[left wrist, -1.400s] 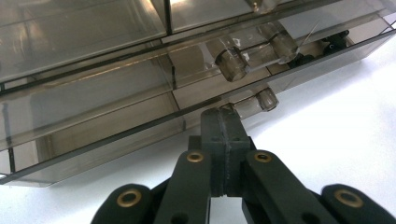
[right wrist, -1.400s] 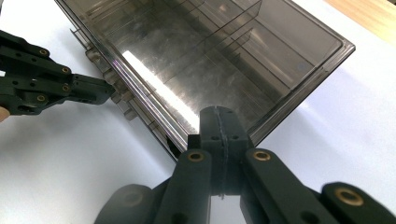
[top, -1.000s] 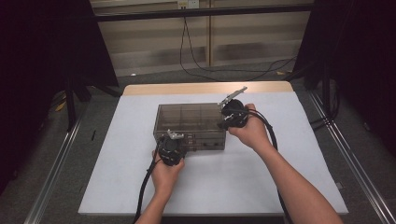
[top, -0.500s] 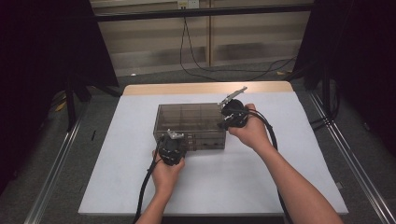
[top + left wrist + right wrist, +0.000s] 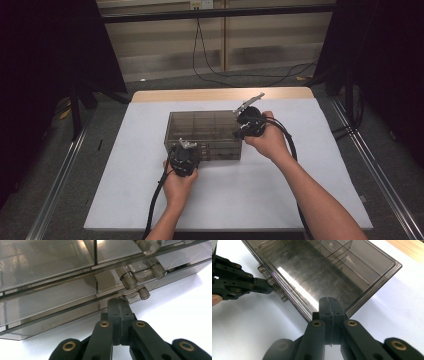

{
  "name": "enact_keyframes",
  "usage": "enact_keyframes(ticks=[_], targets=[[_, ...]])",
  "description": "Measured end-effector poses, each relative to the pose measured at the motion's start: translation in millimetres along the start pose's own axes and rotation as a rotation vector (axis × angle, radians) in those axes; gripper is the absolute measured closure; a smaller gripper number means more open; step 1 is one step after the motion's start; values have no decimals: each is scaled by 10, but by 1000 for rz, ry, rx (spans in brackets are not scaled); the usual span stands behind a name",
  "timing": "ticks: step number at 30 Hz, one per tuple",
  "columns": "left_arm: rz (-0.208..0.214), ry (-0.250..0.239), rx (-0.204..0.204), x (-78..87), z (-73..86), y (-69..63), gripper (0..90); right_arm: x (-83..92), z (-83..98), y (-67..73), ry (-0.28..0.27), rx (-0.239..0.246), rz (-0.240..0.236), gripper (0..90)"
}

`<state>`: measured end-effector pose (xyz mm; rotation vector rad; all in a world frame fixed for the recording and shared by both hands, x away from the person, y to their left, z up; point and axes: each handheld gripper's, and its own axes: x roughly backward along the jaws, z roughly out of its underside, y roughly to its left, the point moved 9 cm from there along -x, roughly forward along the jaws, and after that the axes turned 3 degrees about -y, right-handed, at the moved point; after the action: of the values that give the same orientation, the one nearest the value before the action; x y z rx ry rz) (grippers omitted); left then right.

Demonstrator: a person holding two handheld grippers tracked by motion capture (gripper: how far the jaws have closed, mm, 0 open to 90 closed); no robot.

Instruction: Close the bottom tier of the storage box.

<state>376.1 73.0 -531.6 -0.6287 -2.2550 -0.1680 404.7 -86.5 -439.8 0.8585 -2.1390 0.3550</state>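
Note:
A smoky see-through drawer box (image 5: 205,131) stands in the middle of the white table mat (image 5: 280,195). My left gripper (image 5: 186,148) is at the box's front face, jaws shut tight together. In the left gripper view its tips (image 5: 118,302) sit at the lowest drawer's edge, just left of a small clear knob (image 5: 143,293); I see nothing between the pads. My right gripper (image 5: 239,133) is at the box's near right top corner, also shut. In the right gripper view its tips (image 5: 330,301) rest against the box's lid (image 5: 324,270), and the left gripper (image 5: 268,288) points at the drawer knobs (image 5: 275,290).
A strip of wooden tabletop (image 5: 220,94) shows behind the mat. Cables (image 5: 215,75) lie on the floor beyond it. Metal rails (image 5: 57,185) run along both sides of the table, with dark curtains further out. Each gripper trails a black cable (image 5: 155,205) toward the near edge.

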Motion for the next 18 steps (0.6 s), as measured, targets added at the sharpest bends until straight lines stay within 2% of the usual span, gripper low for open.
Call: enact_keyframes(ticks=[10, 18], targets=[[-2, -10, 11, -14, -10, -3, 900, 0, 0, -2, -1, 1, -1, 900], [-6, -8, 2, -13, -8, 0, 900, 0, 0, -3, -1, -1, -3, 900]])
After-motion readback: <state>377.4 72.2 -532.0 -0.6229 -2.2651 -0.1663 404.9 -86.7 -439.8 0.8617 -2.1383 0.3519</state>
